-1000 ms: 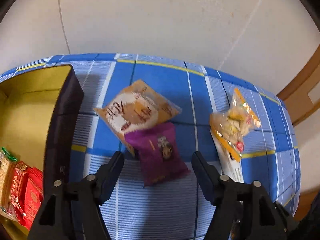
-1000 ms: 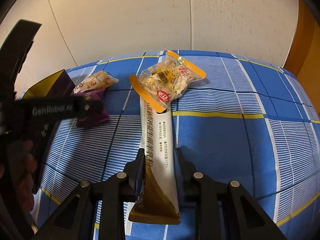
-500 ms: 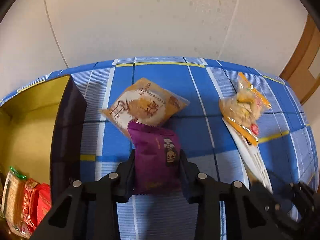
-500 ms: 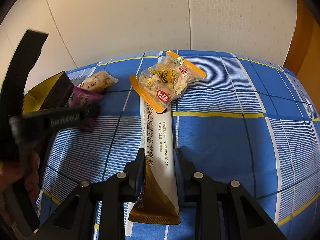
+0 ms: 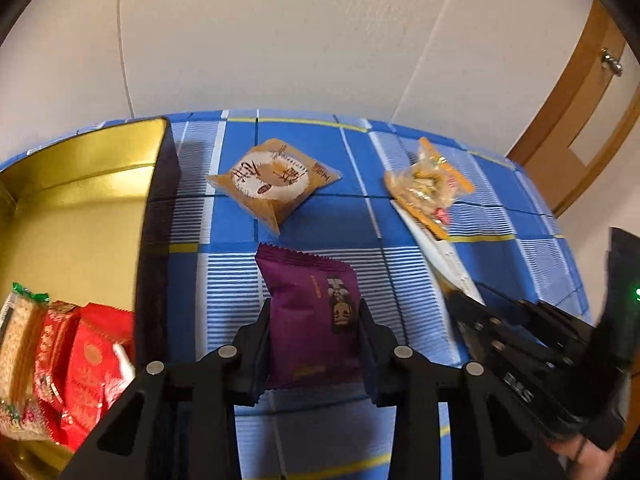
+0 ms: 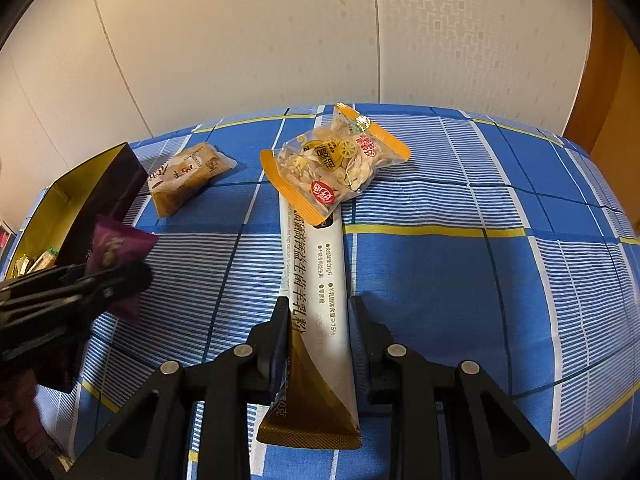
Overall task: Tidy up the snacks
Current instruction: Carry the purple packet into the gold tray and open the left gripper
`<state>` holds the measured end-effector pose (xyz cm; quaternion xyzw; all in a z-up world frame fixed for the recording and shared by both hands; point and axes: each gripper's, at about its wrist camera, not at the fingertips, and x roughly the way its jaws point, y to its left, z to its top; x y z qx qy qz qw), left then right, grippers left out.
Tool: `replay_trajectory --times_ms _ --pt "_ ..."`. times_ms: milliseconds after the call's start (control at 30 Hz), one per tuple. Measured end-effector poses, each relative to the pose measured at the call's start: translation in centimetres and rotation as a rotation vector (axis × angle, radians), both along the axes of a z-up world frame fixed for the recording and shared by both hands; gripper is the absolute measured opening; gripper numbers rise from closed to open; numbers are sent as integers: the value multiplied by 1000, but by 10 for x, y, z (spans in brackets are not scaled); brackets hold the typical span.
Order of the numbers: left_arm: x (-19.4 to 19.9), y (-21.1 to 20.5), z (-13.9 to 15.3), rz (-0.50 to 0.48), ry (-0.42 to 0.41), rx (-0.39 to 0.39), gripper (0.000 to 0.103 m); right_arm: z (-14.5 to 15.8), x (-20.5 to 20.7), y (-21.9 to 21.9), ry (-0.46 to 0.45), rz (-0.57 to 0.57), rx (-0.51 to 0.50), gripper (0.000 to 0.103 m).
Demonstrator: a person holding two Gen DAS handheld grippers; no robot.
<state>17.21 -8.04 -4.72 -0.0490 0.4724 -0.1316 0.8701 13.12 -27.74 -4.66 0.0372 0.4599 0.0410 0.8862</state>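
My left gripper (image 5: 314, 320) is shut on a purple snack packet (image 5: 312, 312) and holds it above the blue checked tablecloth (image 5: 352, 232); the packet also shows in the right wrist view (image 6: 116, 248). My right gripper (image 6: 318, 320) is shut on a long white and gold stick sachet (image 6: 314, 280) lying on the cloth. A clear orange-edged packet of lotus slices (image 6: 336, 160) rests on the sachet's far end. A tan pastry packet (image 5: 272, 180) lies beyond the purple one. A dark box with a gold inside (image 5: 80, 200) stands at the left.
The box holds several red packets (image 5: 88, 368) and a pale cracker packet (image 5: 20, 352) at its near end. A white wall stands behind the table. A wooden door frame (image 5: 576, 100) is at the right. The table's far and right edges are close.
My left gripper closed on the purple packet and lifted it back toward me, away from the tan packet. My right gripper stays shut on the stick sachet.
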Motion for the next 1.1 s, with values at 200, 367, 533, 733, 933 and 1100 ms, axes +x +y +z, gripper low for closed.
replay_trajectory --times_ms 200,367,533,733,933,1100 --pt "-17 14 22 -20 -44 -33 37 0 0 2 -8 -1 -15 29" --pt "-23 37 33 -3 -71 -38 37 -1 0 3 -18 -8 -7 30" --pt "-26 71 41 31 -91 -45 37 -1 -1 -1 -26 -18 28 31" --pt "-27 120 41 106 -94 -47 37 0 -2 1 -30 -18 6 31" --pt "-27 170 39 192 -98 -44 37 -1 -1 8 -38 -3 -45 31" --pt "-26 204 32 242 -103 -11 37 -2 -1 9 -44 0 -63 31"
